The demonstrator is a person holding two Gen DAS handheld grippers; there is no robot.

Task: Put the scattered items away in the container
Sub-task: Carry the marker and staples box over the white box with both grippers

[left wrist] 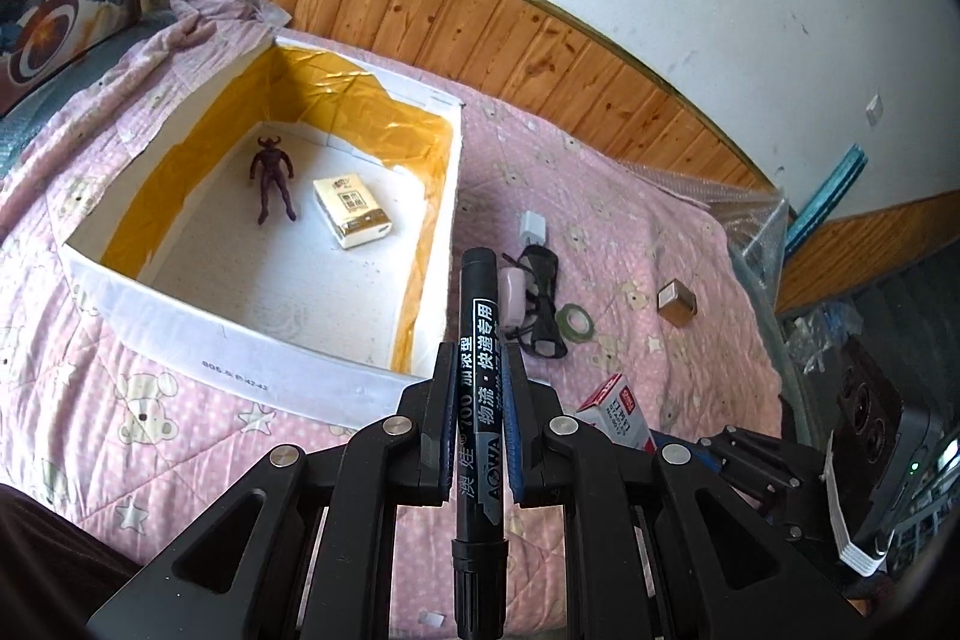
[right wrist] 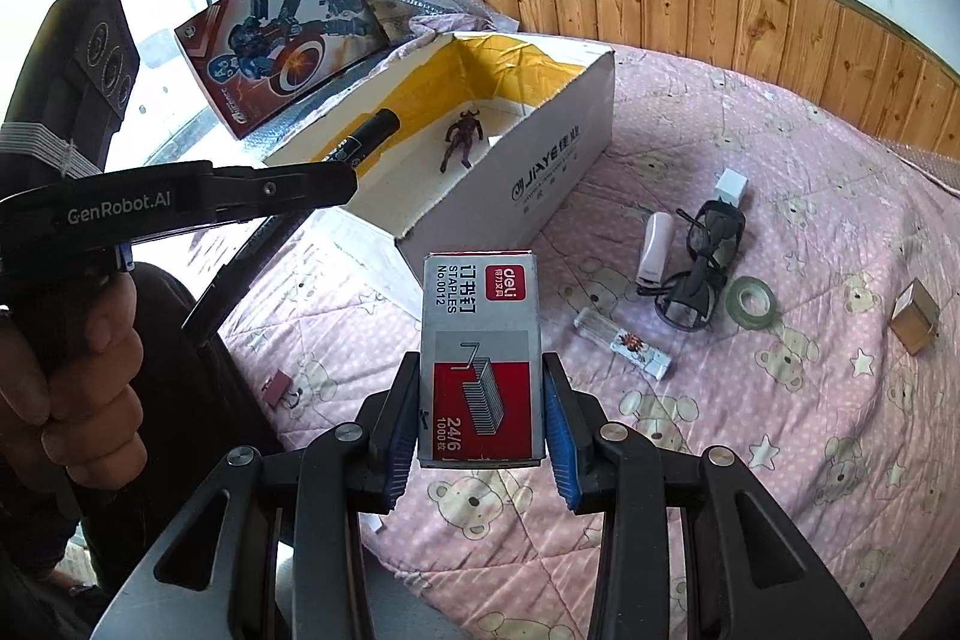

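Note:
My left gripper [left wrist: 477, 358] is shut on a black marker [left wrist: 477, 340], which points toward the near right corner of the white box [left wrist: 198, 334]. Inside that box lie a dark purple figure [left wrist: 273, 175] and a tissue pack [left wrist: 352, 210]. My right gripper [right wrist: 480, 370] is shut on a red and grey staples box [right wrist: 480, 340], held above the pink quilt in front of the white box [right wrist: 540, 148]. In the right wrist view the left gripper [right wrist: 336, 178] holds the marker [right wrist: 369, 136] over the box's near rim.
Scattered on the pink quilt [right wrist: 780, 430]: a white charger [right wrist: 732, 187], a pink stapler [right wrist: 654, 247], black glasses [right wrist: 702, 262], a tape roll [right wrist: 750, 301], a clear lighter [right wrist: 624, 343], a small brown box [right wrist: 912, 316] and a binder clip [right wrist: 279, 388]. A picture box [right wrist: 282, 40] leans behind.

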